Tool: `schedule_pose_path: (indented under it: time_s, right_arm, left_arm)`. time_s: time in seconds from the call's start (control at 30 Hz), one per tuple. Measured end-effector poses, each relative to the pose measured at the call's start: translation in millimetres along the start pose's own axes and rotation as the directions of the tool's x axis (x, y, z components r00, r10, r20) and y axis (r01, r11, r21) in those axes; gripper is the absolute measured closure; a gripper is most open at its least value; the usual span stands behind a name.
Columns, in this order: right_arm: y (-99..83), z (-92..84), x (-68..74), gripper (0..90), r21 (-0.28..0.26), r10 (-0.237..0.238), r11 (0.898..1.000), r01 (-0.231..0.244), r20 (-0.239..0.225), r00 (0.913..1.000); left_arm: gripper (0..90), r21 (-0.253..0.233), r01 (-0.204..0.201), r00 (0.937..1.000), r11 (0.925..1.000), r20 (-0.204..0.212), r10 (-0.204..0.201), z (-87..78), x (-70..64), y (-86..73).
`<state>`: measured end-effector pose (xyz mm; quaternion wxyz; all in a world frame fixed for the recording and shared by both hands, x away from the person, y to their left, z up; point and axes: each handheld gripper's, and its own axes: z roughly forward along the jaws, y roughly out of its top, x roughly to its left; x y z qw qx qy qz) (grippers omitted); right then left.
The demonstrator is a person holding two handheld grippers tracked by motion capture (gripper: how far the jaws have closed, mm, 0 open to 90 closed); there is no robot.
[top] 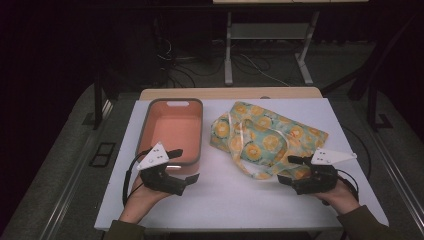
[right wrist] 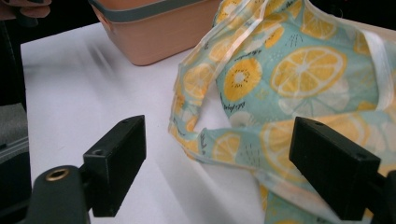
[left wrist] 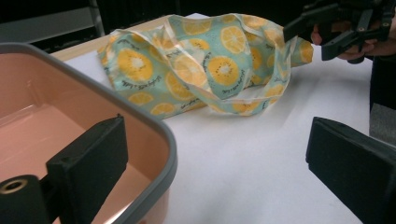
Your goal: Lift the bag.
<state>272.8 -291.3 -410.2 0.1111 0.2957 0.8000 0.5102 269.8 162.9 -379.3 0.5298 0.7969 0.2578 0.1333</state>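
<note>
A teal cloth bag [top: 265, 137] printed with lemon slices lies crumpled on the white tabletop [top: 225, 200], right of centre. To its left stands a pink tub [top: 175, 130] with a grey rim, with nothing in it. My left gripper [top: 184, 165] is open at the tub's near right corner. In the left gripper view, one jaw hangs over the tub's rim [left wrist: 159, 130] and the other over bare table, with the bag [left wrist: 205, 60] farther off. My right gripper [top: 289, 170] is open at the bag's near edge. Its jaws flank the bag's strap and folds [right wrist: 289, 74] without pressing on them.
The white board rests on a wooden desk [top: 230, 93]. Behind it are metal table legs [top: 228, 50] and cables on a dark floor. The tub's outer wall [right wrist: 154, 32] shows at the top of the right gripper view. The right gripper [left wrist: 322, 32] appears at the top right of the left gripper view.
</note>
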Motion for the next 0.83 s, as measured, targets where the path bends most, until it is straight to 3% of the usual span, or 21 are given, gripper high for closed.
schedule_pose_path:
  time_s: [0.37,0.83]
  right_arm:
    - [-12.9,-8.0,-3.4,17.2,-0.013,0.011,1.0,-0.011,0.026,0.9996]
    - [-11.0,-10.7,-4.5,15.6,-0.041,0.021,0.999,-0.02,0.026,0.9994]
  left_arm:
    - [0.0,0.012,0.018,0.9997,0.9998,-0.016,-0.018,3.5,5.0,-16.8]
    - [0.0,0.003,0.03,0.9995,0.9995,0.007,-0.03,4.9,3.7,-16.0]
